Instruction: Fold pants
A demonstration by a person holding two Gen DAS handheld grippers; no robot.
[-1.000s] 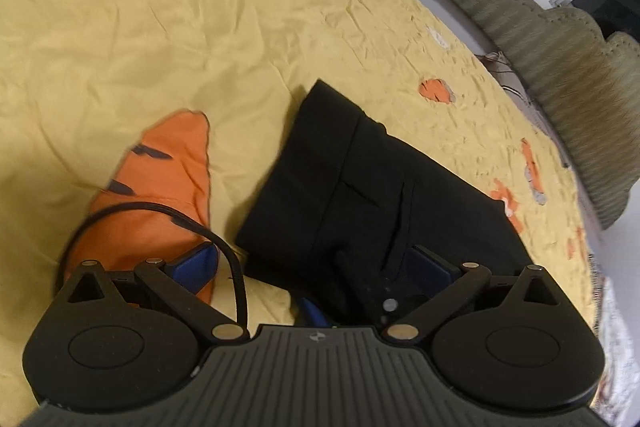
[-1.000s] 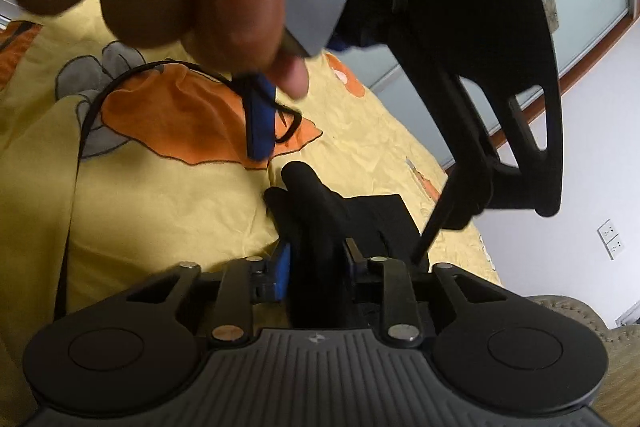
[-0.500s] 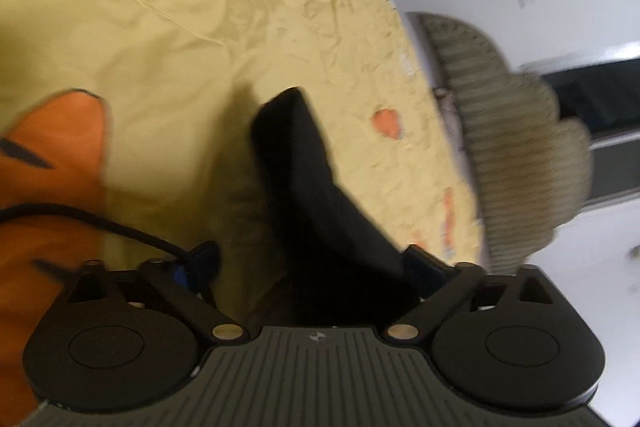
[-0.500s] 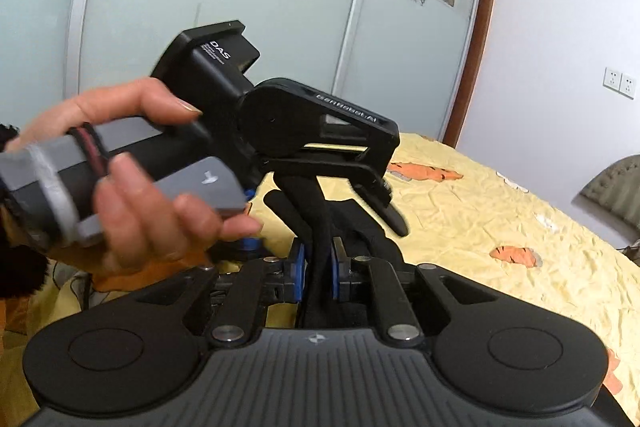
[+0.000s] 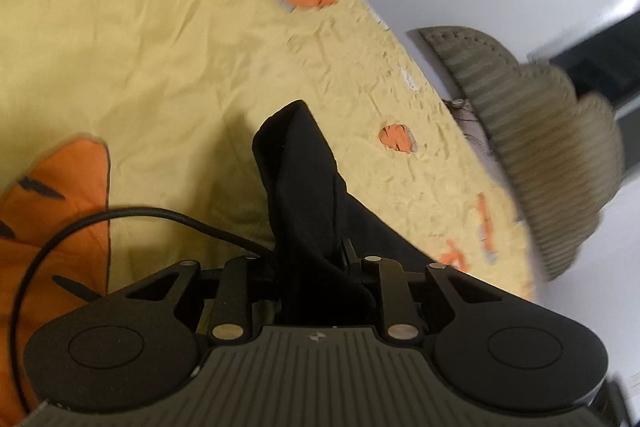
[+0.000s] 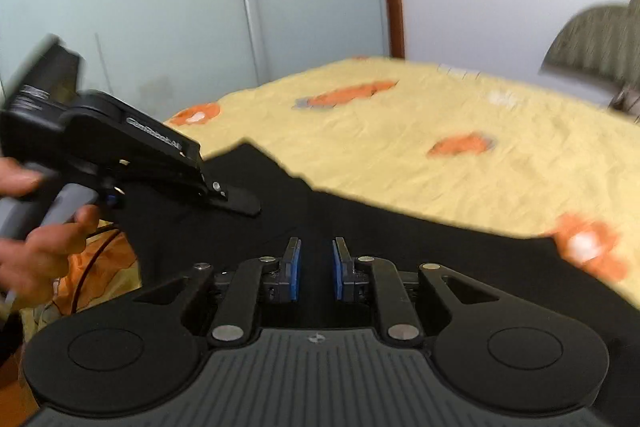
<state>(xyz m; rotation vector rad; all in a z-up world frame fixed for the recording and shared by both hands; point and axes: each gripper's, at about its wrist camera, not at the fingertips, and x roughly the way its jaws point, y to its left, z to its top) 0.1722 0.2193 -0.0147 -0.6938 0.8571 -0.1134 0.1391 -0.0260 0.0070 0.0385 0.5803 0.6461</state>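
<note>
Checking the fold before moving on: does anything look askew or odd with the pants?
The pants are bunched into a raised ridge in the left tool, not flat on the yellow bedsheet.

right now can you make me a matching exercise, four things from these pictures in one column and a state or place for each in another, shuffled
Things
1. left gripper
2. right gripper
3. black fabric pants
4. ribbed olive-grey headboard

States or places
A. past the yellow bedsheet's edge
B. open, blue pads apart
C. spread on the bedsheet
D. clamped on black cloth

Pairs: 1-D, 2-B, 3-C, 4-A
</note>
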